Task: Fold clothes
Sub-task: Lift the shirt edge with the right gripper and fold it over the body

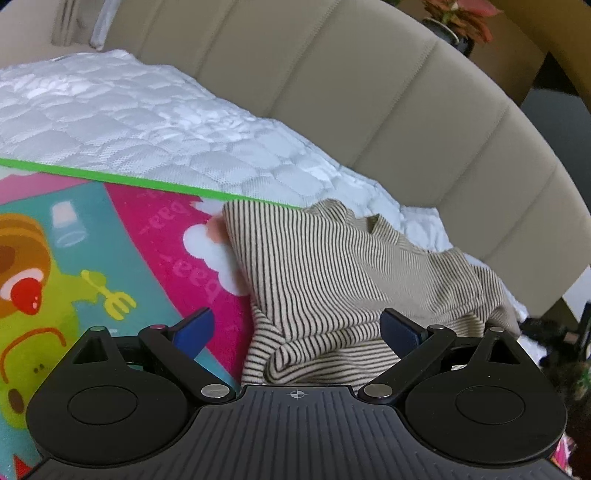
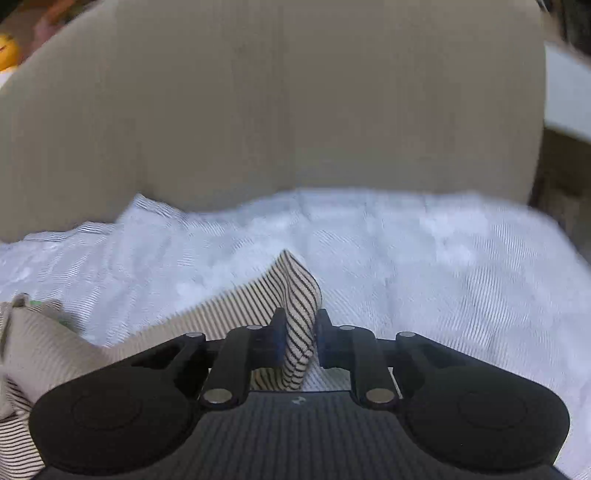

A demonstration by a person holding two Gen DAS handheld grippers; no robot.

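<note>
Striped garment (image 1: 332,280): beige knit with thin dark stripes, lying crumpled on a bed, partly on a colourful play mat (image 1: 110,266) and partly on the white quilted mattress cover (image 1: 147,122); its neckline opening faces the beige padded headboard (image 1: 369,92), and bunched folds sit close in front of the left gripper. Play mat: green-edged, printed in pink, teal and yellow with cartoon figures, spread flat over the mattress cover. Left gripper (image 1: 297,328): jaws spread wide, blue pads on either side of the garment's near folds, holding nothing. Right gripper (image 2: 300,332): jaws closed tight on a corner of the striped garment (image 2: 299,314), which stands up as a pinched peak between the pads; the rest of the cloth trails away to the left and down across the mattress cover (image 2: 443,258) toward a heaped portion at the left edge. The right wrist view is blurred. Headboard (image 2: 277,110): fills the upper half of the right wrist view. Potted plant (image 1: 461,22): red-leafed, in a dark pot, behind the headboard at top right of the left wrist view.
</note>
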